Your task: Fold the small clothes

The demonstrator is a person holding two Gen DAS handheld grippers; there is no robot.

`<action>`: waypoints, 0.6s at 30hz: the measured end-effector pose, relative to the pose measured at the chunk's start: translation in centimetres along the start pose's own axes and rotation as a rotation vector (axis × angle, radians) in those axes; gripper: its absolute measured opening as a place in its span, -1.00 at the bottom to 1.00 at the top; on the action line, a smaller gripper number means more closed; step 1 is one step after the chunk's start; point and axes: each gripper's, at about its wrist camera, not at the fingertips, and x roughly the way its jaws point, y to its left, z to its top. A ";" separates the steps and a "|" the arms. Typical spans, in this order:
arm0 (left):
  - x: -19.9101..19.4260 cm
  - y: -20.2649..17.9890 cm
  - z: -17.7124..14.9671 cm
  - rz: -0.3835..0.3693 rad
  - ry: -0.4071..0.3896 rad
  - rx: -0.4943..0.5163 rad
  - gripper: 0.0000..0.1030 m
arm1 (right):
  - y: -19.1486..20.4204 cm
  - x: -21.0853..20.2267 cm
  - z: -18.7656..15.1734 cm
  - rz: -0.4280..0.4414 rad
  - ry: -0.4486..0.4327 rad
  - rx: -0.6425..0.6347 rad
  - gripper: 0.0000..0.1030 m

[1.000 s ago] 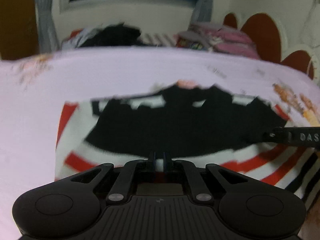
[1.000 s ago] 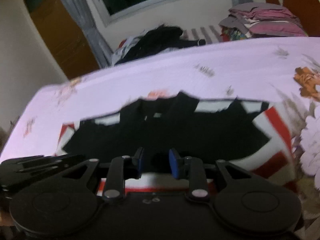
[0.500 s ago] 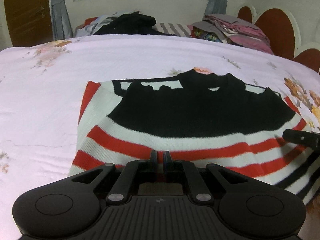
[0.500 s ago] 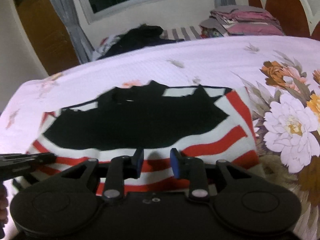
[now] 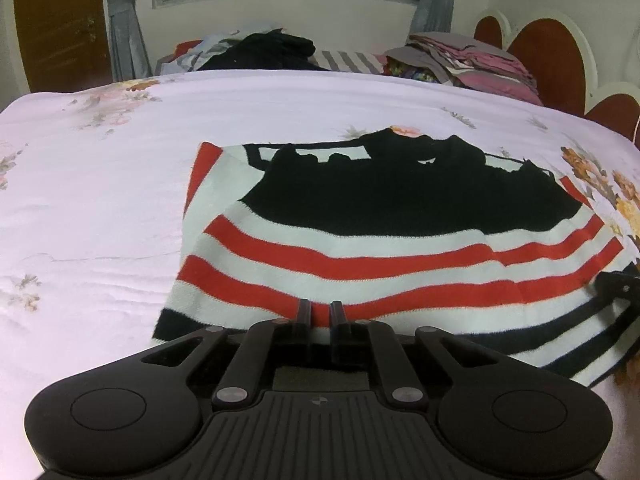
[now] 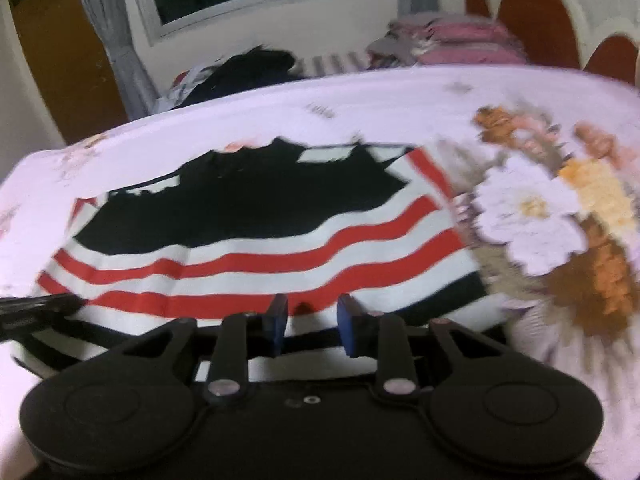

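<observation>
Striped sweater (image 5: pixel 360 256) lies crosswise, neckline away; left claw (image 5: pixel 320 312) pinches its hem, right claw (image 6: pixel 312 312) spread

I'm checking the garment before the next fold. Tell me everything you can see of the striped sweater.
The striped sweater looks like a soft knit, with a black upper area, then white and red stripes, and black-and-white stripes at the near hem. It lies flat on the floral bedspread, partly folded, with ragged black edges at the far side. The left gripper has its fingers nearly together over the near hem; the right gripper is open at the same edge. Whether either is touching the fabric is unclear.
</observation>
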 end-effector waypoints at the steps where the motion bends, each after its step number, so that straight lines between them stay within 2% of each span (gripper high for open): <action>1: -0.1 0.1 -0.1 -0.001 0.002 -0.001 -0.82 | -0.4 -0.2 -0.2 -0.023 -0.004 0.006 -0.39; 4: -0.1 0.2 -0.3 -0.001 0.000 0.008 -0.80 | -2.1 0.1 -1.0 -0.087 0.025 0.028 -0.40; 5: -0.1 0.1 -0.4 0.001 0.000 0.017 -0.80 | -2.7 0.4 -1.3 -0.090 0.042 0.036 -0.49; 7: -0.1 -0.1 -0.5 0.009 -0.005 0.031 -0.80 | -3.2 0.3 -1.7 -0.077 0.053 0.055 -0.49; 10: -0.3 -0.3 -0.5 0.020 -0.007 0.028 -0.79 | -2.7 -0.8 -1.7 -0.068 0.032 0.052 -0.37; 13: -0.9 -0.3 -0.6 0.025 -0.002 0.001 -0.71 | -2.1 -2.1 -1.6 -0.005 0.008 0.050 -0.36; 15: -1.6 -0.1 -0.8 -0.002 0.014 -0.038 -0.14 | -1.4 -2.4 -1.2 0.045 0.001 0.020 -0.33; 16: -2.0 0.0 -0.9 -0.013 0.023 -0.058 0.49 | -0.9 -2.6 -0.9 0.070 0.005 0.004 -0.31; 17: -2.4 0.1 -1.2 -0.004 0.022 -0.078 0.84 | -0.6 -2.6 -0.7 0.097 0.005 -0.010 -0.31; 18: -2.8 0.0 -1.5 0.014 0.015 -0.097 0.84 | -0.2 -2.7 -0.4 0.128 -0.001 -0.025 -0.30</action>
